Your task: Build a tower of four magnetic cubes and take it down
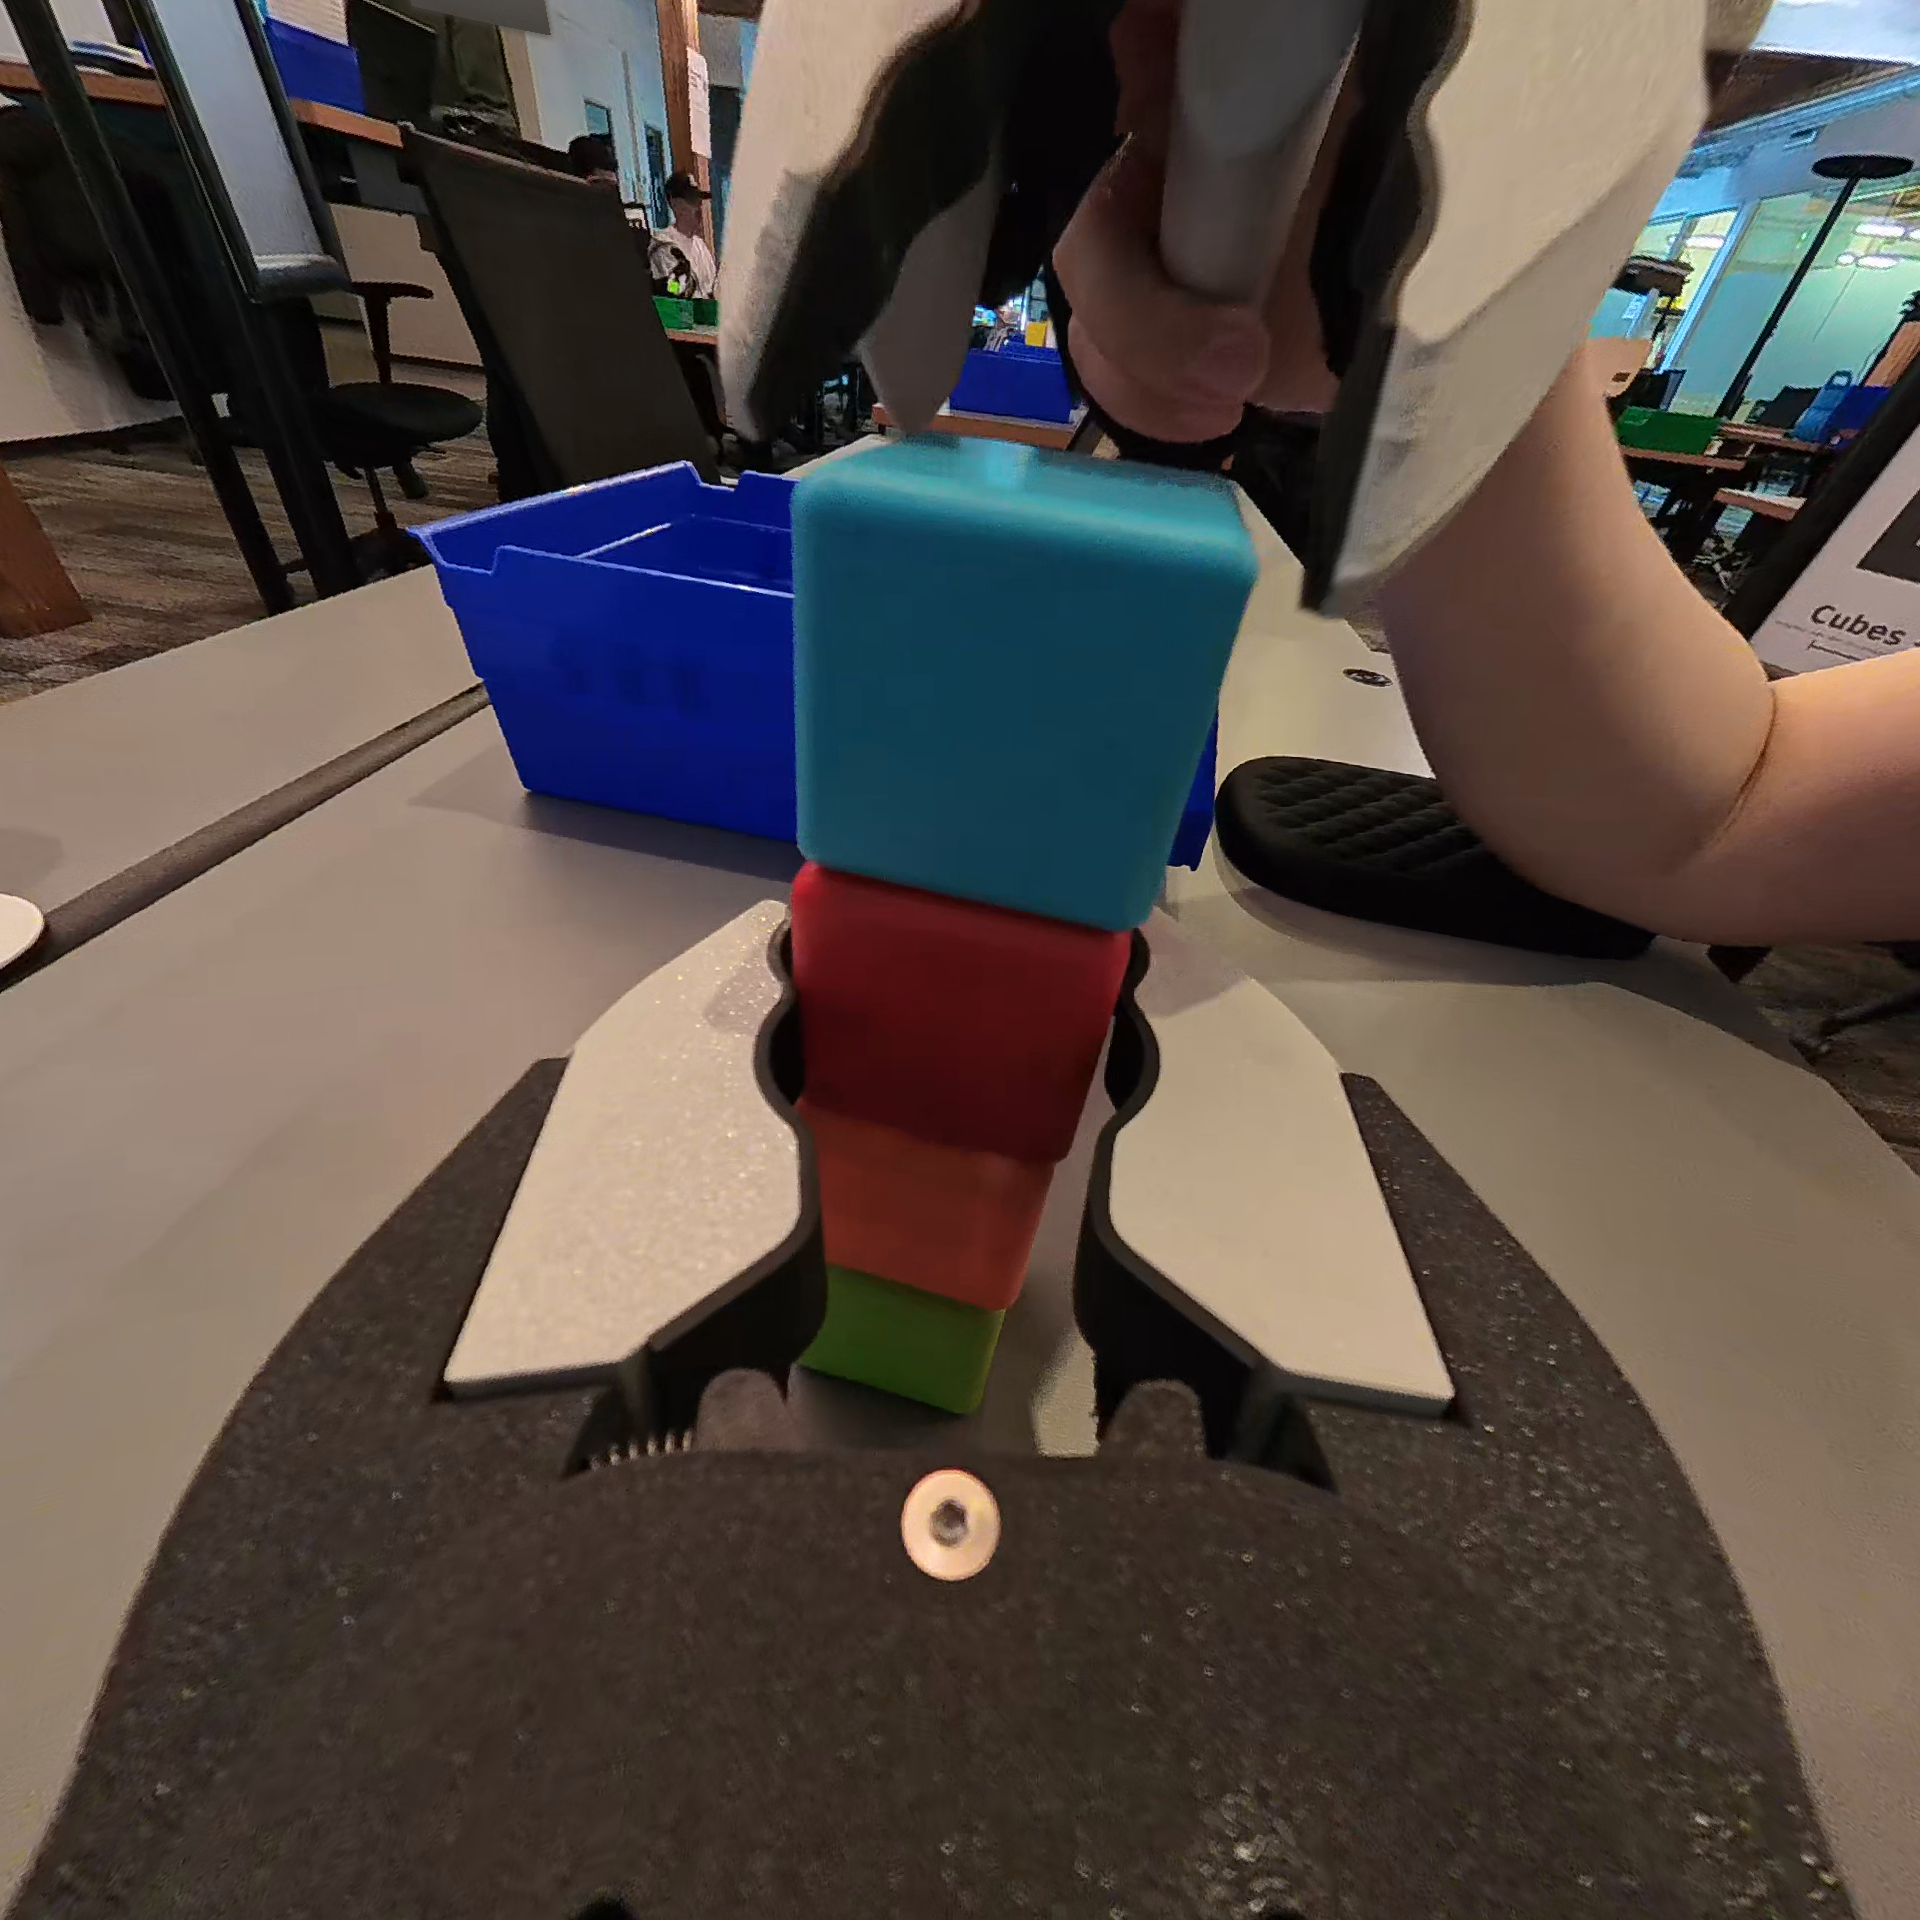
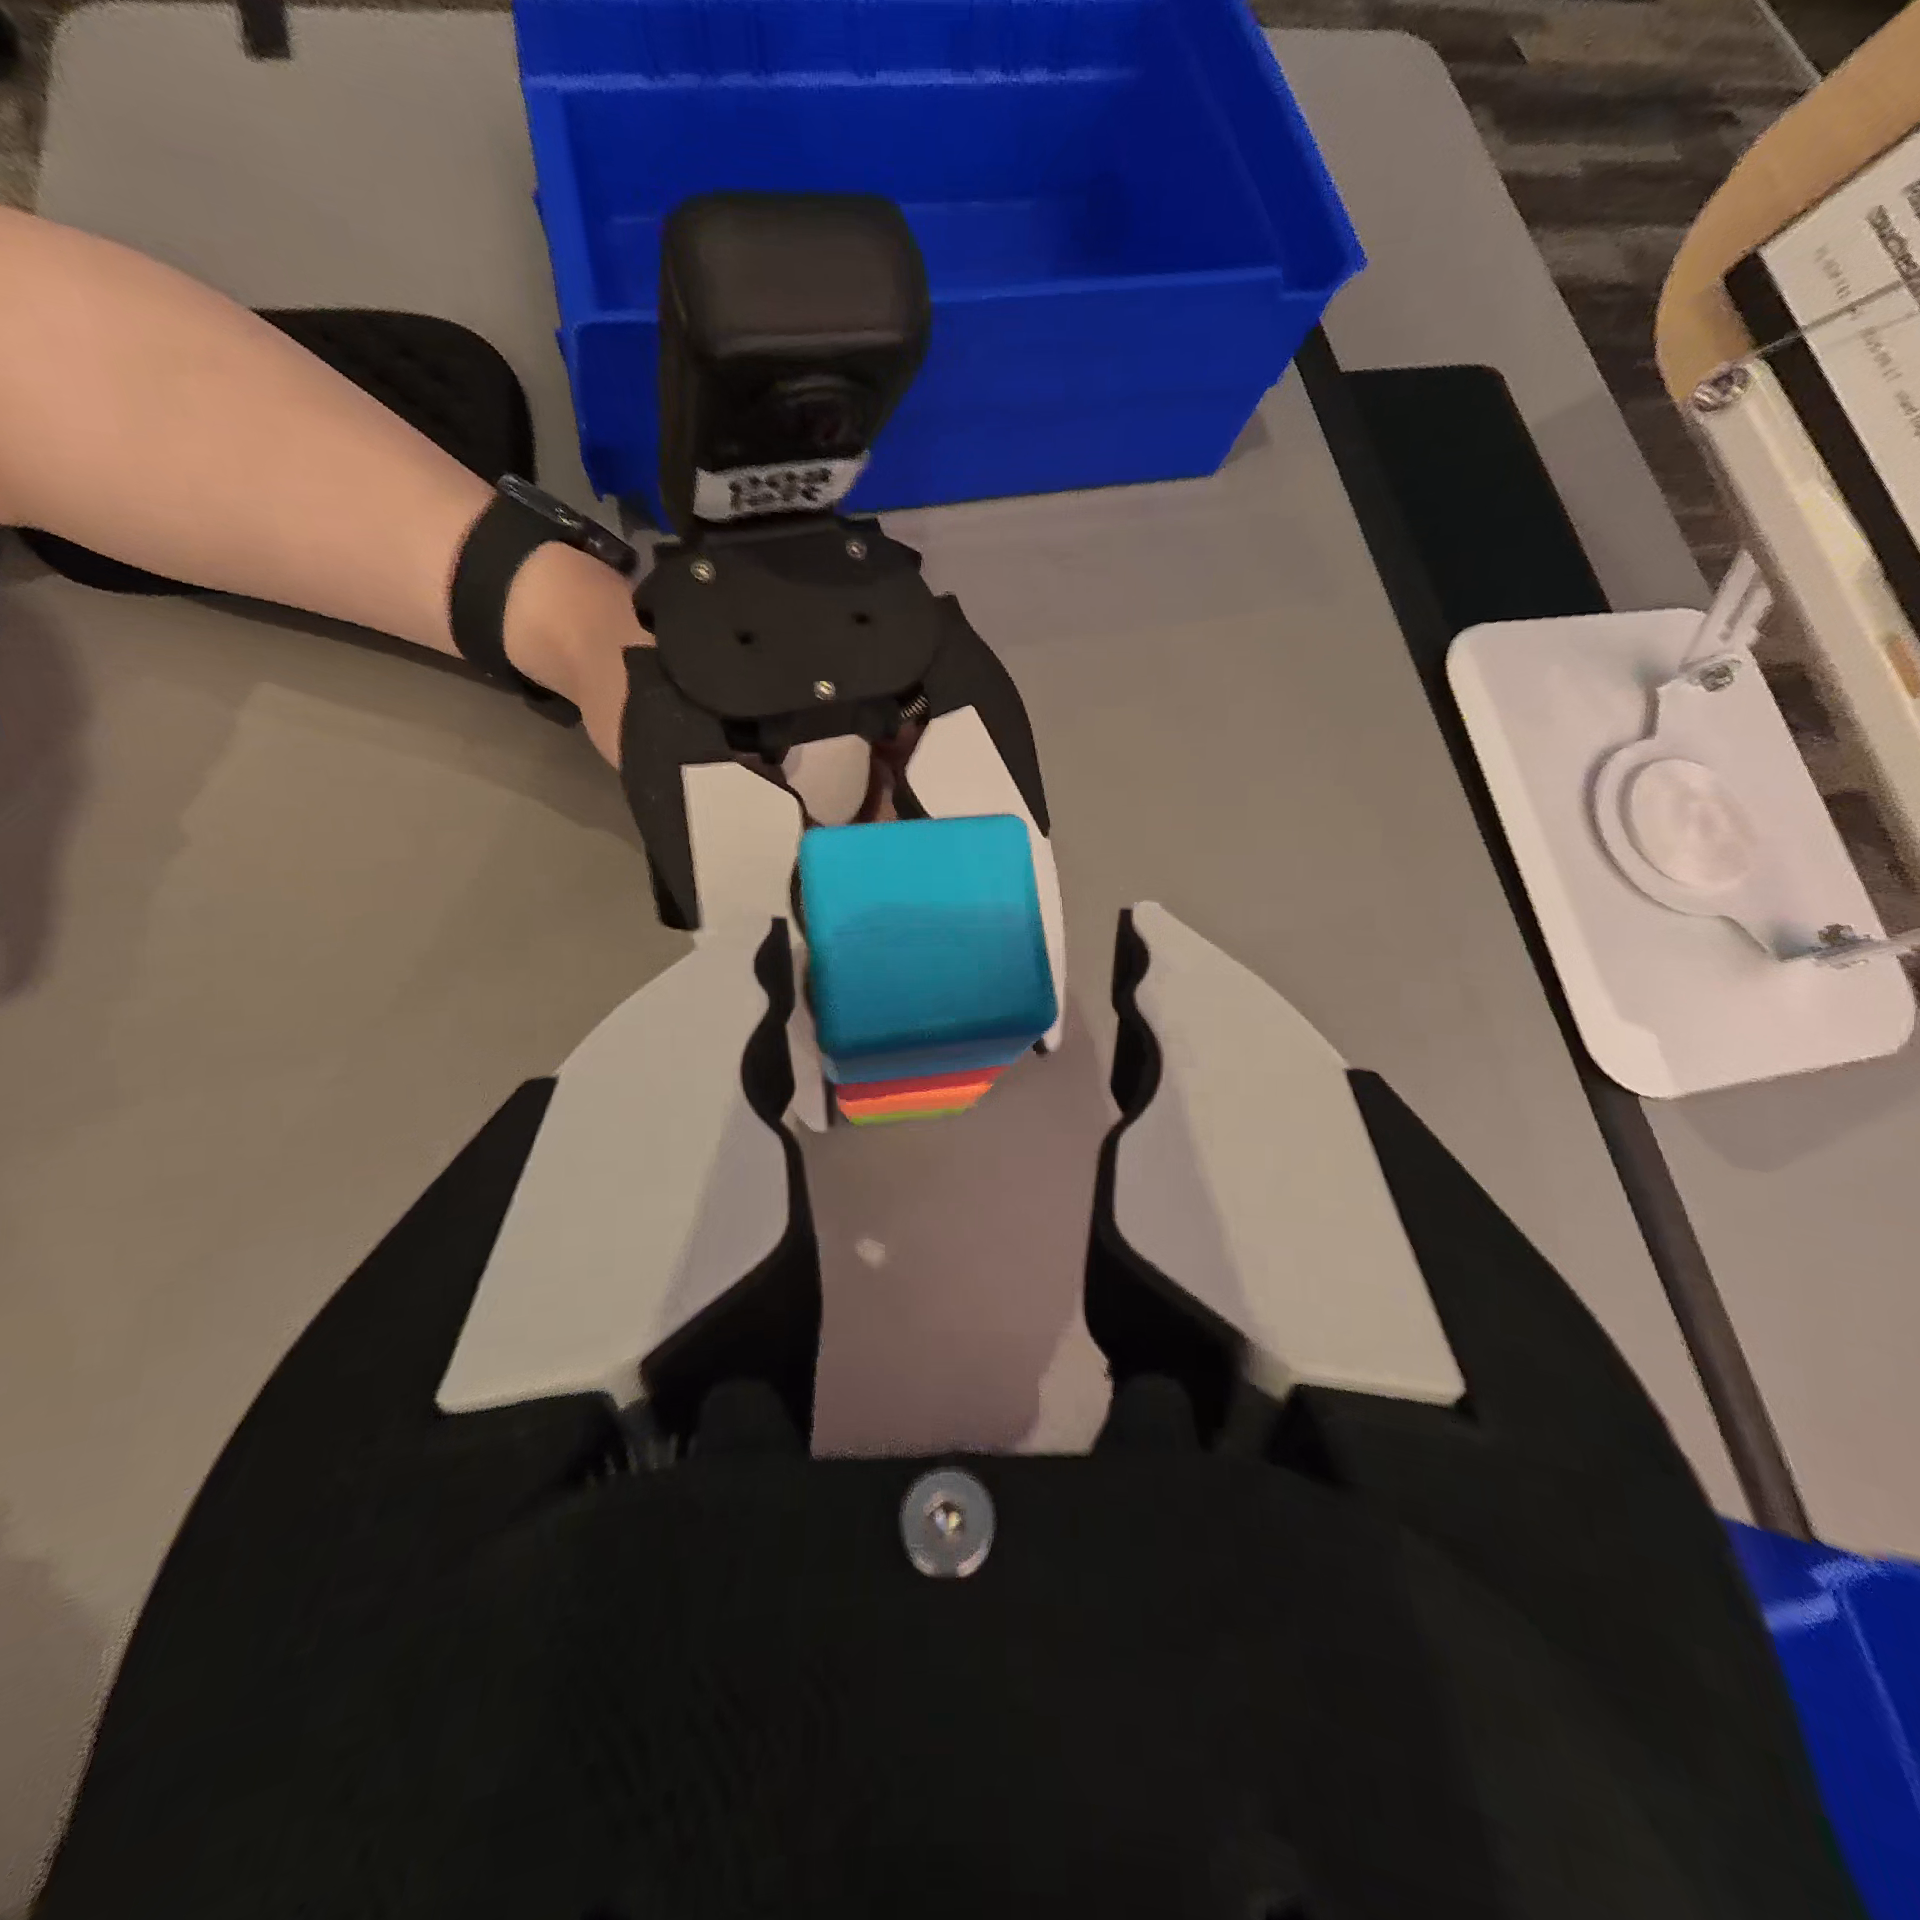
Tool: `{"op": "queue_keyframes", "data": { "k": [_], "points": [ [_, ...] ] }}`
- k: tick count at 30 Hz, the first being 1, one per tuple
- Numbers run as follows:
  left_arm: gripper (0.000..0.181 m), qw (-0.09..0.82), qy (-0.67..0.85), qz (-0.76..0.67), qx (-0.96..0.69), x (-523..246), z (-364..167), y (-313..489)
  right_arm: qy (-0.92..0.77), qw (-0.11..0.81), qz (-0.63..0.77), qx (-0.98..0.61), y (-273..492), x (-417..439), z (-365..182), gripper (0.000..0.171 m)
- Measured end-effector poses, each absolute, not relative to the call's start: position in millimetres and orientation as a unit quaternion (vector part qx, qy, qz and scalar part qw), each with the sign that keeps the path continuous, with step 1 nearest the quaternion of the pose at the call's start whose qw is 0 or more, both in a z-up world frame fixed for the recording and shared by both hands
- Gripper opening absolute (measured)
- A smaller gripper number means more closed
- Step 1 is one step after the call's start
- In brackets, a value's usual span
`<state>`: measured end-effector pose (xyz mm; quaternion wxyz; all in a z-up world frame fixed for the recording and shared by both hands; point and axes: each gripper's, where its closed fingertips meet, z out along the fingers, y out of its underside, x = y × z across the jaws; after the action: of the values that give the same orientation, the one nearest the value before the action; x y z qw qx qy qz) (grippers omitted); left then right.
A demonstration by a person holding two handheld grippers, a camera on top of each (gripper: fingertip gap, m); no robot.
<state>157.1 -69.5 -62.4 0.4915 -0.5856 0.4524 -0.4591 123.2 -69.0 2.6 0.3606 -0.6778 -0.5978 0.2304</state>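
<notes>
A four-cube tower stands on the grey table [image 1: 260, 1039]: teal cube [image 1: 1008, 686] on top, then red cube [image 1: 956, 1018], orange cube [image 1: 925, 1216] and green cube [image 1: 899, 1345] at the bottom. My left gripper [image 1: 956, 987] comes in low from the side, its jaws closed against the red cube. My right gripper [image 2: 951, 935] hovers above, open, with its fingertips on either side of the teal cube [image 2: 925, 935]; there is a gap on the right. In the right wrist view only thin edges of the lower cubes show under the teal one.
A blue bin [image 1: 623, 665] stands just behind the tower and also shows in the right wrist view [image 2: 935, 208]. A black textured pad [image 1: 1403, 852] lies under the person's forearm [image 1: 1610, 727]. A white stand base [image 2: 1662, 852] with a sign sits to the right. Another blue bin corner [image 2: 1849, 1714] is near. Left tips to right tips: about 7 centimetres.
</notes>
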Motion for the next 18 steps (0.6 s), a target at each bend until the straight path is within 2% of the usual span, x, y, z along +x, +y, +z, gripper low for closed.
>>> {"op": "queue_keyframes", "data": {
  "k": [1,3,14,18],
  "points": [
    [0.056,0.492,0.452,-0.459,-0.586,157.2,-62.3,-69.5,-0.599,0.361,0.212,-0.683,-65.5,124.8,-0.6,0.061],
    [0.056,0.492,0.452,-0.458,-0.586,157.1,-62.5,-68.8,-0.608,0.345,0.207,-0.684,-67.8,125.2,-7.1,0.05],
    [0.055,0.487,0.468,-0.447,-0.587,157.1,-64.2,-69.9,-0.584,0.311,0.252,-0.706,-72.4,124.9,-4.6,0.048],
    [0.054,0.487,0.47,-0.444,-0.588,158.6,-64.3,-69.8,-0.577,0.324,0.276,-0.697,-75.6,123.9,7.4,0.048]
  ]
}}
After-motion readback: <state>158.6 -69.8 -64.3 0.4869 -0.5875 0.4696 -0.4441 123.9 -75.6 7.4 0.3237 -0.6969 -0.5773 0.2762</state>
